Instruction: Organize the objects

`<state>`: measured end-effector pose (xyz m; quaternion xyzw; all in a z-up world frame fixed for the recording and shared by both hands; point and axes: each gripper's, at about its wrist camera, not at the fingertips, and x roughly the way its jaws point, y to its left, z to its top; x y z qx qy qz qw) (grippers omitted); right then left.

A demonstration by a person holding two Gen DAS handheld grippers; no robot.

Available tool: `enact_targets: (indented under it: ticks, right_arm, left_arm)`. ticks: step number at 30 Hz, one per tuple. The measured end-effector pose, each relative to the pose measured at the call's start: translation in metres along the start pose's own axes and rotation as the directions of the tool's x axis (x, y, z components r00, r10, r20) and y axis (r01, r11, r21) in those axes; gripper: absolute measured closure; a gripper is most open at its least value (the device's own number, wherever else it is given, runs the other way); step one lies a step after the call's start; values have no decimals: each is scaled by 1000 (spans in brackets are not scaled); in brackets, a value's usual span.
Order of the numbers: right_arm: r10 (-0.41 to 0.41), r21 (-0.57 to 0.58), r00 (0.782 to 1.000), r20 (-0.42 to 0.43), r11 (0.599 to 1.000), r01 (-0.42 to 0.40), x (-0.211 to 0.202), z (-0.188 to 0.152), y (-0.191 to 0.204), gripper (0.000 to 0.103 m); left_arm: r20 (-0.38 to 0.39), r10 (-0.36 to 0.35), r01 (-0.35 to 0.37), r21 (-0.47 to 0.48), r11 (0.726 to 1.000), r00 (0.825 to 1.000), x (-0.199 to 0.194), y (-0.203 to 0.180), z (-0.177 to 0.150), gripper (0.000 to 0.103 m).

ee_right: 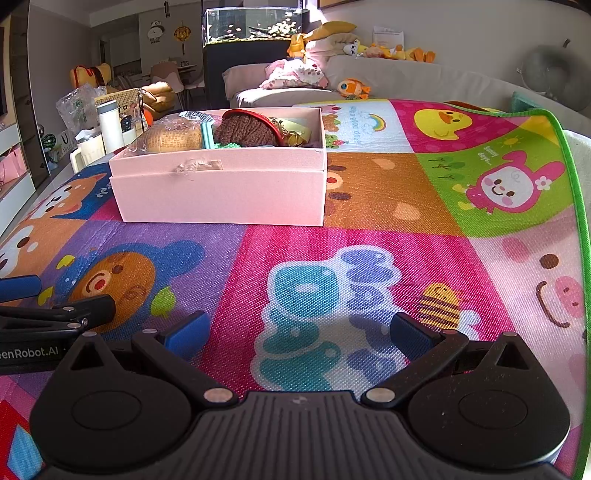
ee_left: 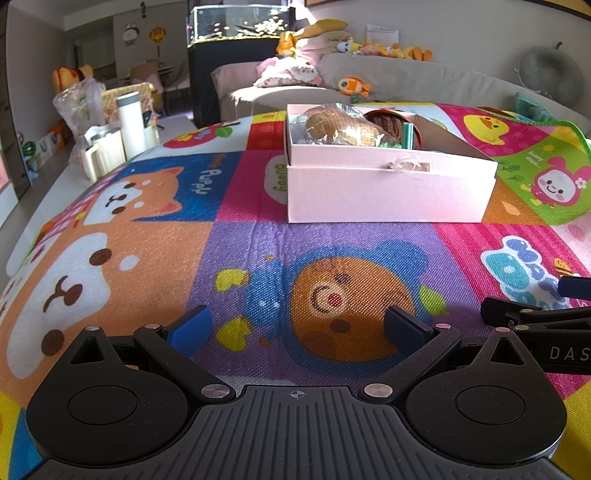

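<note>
**Beyond my jaws, the box looks packed**

Ahead on the play mat [ee_left: 236,254] sits the pink box [ee_left: 388,192], holding a wrapped bun [ee_left: 343,127] and a brown knit piece [ee_right: 245,131]. My left gripper [ee_left: 297,326] and right gripper [ee_right: 299,334] hover low, jaws wide, holding nothing. I judge little is left to sort; next comes reaching forward. Behind stand a sofa [ee_left: 424,79] and a fish tank [ee_left: 240,22]

Bright daylight falls from the far side, ahead of each claw, washing the pink box [ee_left: 388,188] pale and putting a glossy sheen on the play mat [ee_left: 229,258]. Both views are sharp at the centre. Fisheye curvature bends the mat's edges, and the corners darken. The far room looks slightly soft.
</note>
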<state>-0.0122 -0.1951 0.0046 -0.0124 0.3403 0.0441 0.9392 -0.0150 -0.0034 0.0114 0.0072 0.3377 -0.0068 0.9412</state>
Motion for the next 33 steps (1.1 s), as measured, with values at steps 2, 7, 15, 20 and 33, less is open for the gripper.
enact_targets:
  ticks: [2, 7, 15, 20, 33]
  right_arm:
    - [0, 1, 1000, -1, 1000, 0, 1, 1, -1, 0]
    - [0, -1, 1000, -1, 1000, 0, 1, 1, 0, 0]
    - [0, 0, 1000, 0, 1000, 0, 1, 1, 0, 0]
    - [0, -1, 1000, -1, 1000, 0, 1, 0, 0, 0]
    - [0, -1, 1000, 0, 1000, 0, 1, 0, 0, 0]
  left_arm:
    - [0, 0, 0, 0, 1000, 1000, 0, 0, 0, 1]
    - [0, 0, 0, 0, 1000, 1000, 0, 0, 0, 1]
    - [0, 0, 0, 1, 1000, 1000, 0, 0, 0, 1]
    - [0, -5, 5, -7, 1000, 1000, 0, 2, 0, 1]
    - [-4, 1, -1, -1, 1000, 1000, -2, 0, -1, 1]
